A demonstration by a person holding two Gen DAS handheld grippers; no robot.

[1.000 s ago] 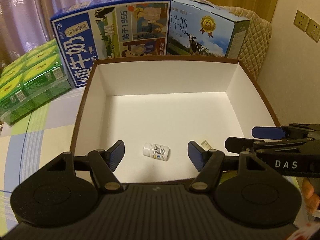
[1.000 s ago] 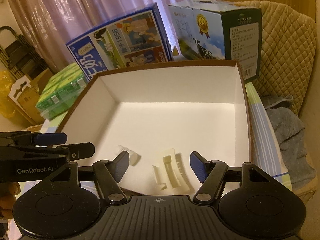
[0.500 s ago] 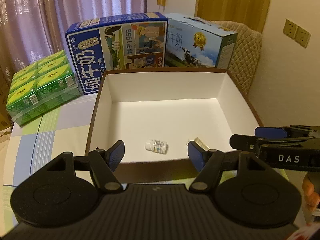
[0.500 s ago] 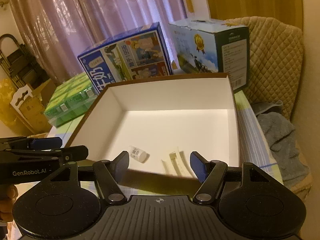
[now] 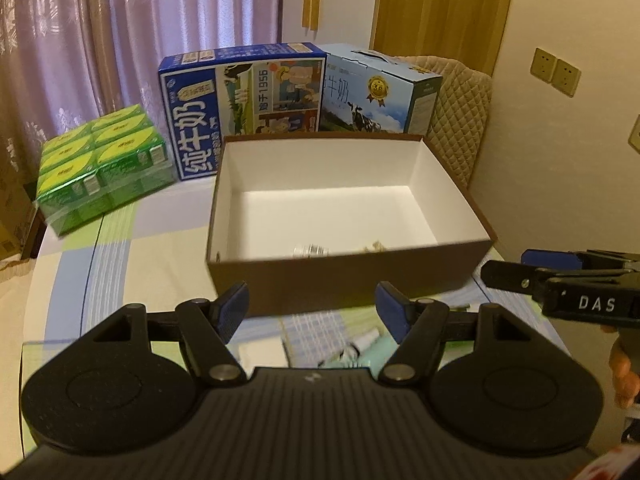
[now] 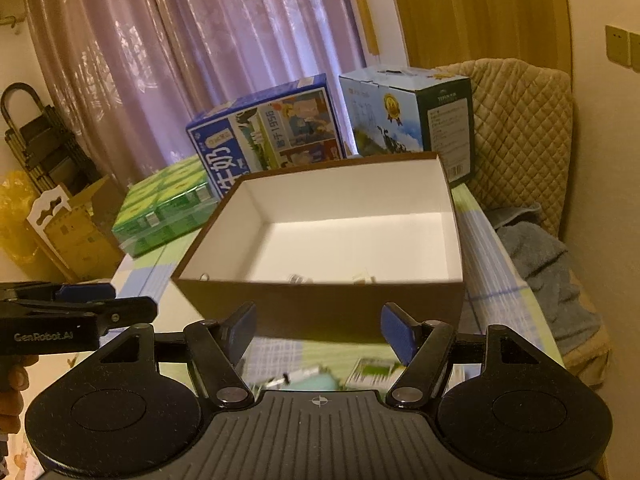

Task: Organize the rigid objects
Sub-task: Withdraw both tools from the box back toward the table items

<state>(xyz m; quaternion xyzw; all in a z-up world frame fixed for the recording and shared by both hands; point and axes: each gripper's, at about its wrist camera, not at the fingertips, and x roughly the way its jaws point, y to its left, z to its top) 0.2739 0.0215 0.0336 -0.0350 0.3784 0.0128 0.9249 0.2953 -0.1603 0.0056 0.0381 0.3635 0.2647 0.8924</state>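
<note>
A brown box with a white inside [image 5: 344, 272] [image 6: 320, 308] stands on the table ahead of both grippers. A small white bottle [image 5: 310, 250] [image 6: 298, 279] and a pale plastic piece [image 5: 374, 246] [image 6: 362, 279] lie inside by the near wall, mostly hidden by it. My left gripper [image 5: 313, 310] is open and empty, in front of the box. My right gripper [image 6: 319, 330] is open and empty, also in front of the box. Small loose items [image 5: 360, 344] [image 6: 312, 376] lie blurred on the table between the fingers.
Two milk cartons [image 5: 244, 92] [image 5: 376, 96] stand behind the box. A green shrink-wrapped pack [image 5: 100, 164] sits at the left. A quilted chair [image 6: 520, 136] and a grey towel [image 6: 548, 272] are at the right. The checked tablecloth [image 5: 120, 260] covers the table.
Both grippers have pulled back and out of the box. The bottle and plastic piece stay inside, now mostly hidden behind the near wall. Loose items on the table have come into view.
</note>
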